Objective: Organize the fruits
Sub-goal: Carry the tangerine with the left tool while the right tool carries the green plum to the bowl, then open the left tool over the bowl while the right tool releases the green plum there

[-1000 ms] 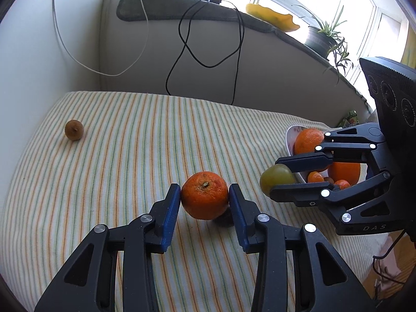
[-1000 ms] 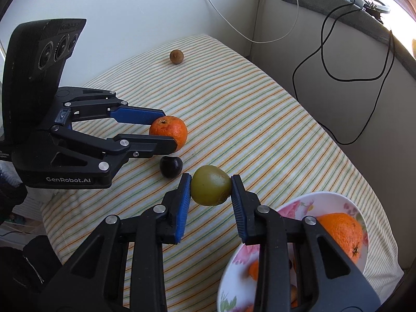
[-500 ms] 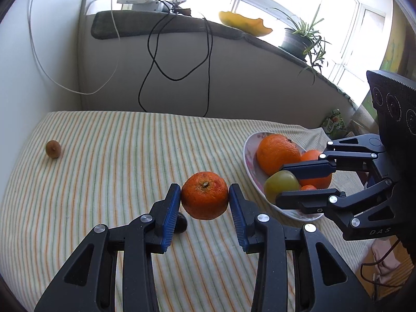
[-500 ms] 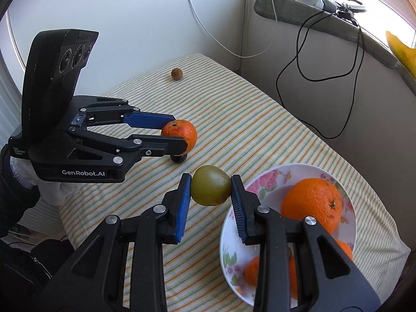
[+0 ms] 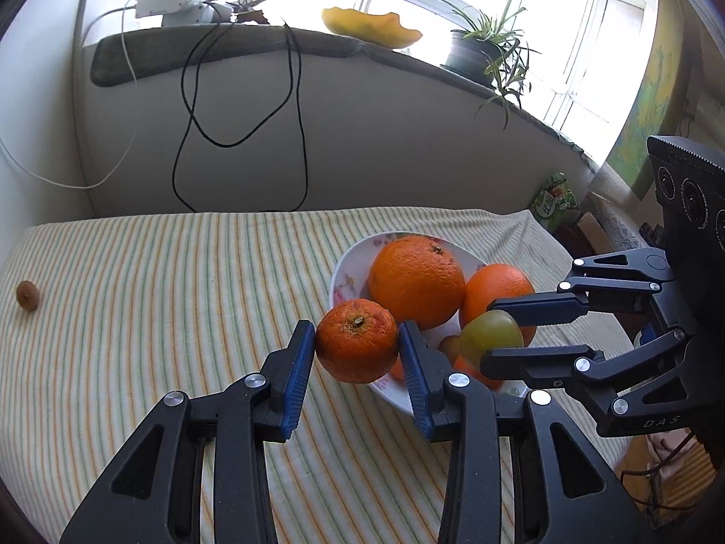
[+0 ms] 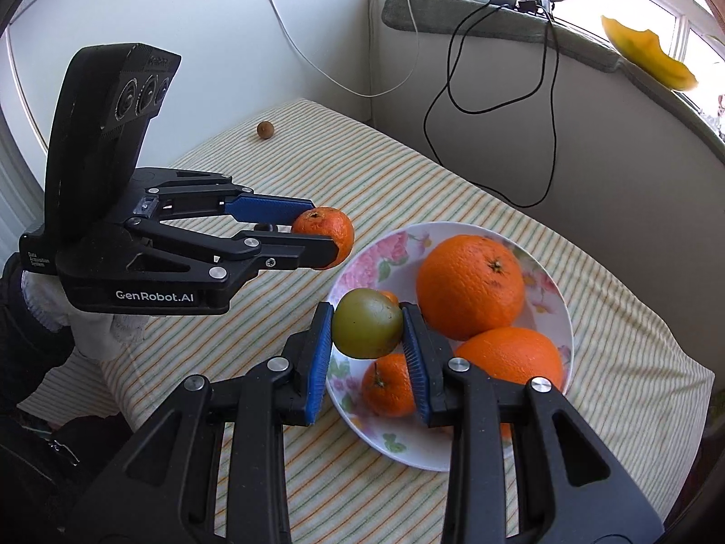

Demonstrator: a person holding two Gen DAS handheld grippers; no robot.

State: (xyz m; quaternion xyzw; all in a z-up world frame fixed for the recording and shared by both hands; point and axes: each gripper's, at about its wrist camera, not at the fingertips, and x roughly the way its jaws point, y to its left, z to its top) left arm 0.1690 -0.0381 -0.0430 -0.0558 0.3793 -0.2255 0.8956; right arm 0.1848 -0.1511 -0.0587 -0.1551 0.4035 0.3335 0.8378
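My left gripper (image 5: 356,348) is shut on a small orange tangerine (image 5: 357,347) and holds it in the air just left of the floral bowl (image 5: 351,272). In the right wrist view the left gripper (image 6: 328,238) holds the tangerine (image 6: 326,233) beside the bowl's rim (image 6: 358,263). My right gripper (image 6: 367,330) is shut on a green fruit (image 6: 367,328) above the bowl's near left side; it also shows in the left wrist view (image 5: 491,335). The bowl holds two large oranges (image 6: 471,285) (image 6: 509,356) and a small tangerine (image 6: 387,385).
A small brown fruit (image 5: 28,294) lies alone at the far left of the striped cloth (image 5: 181,294), also seen in the right wrist view (image 6: 265,129). Black and white cables (image 5: 290,113) hang down the wall behind. A potted plant (image 5: 476,52) stands on the sill.
Both grippers have carried their fruits rightward to the bowl. The green fruit is now over the bowl and the tangerine is at its left rim. The dark fruit is out of view.
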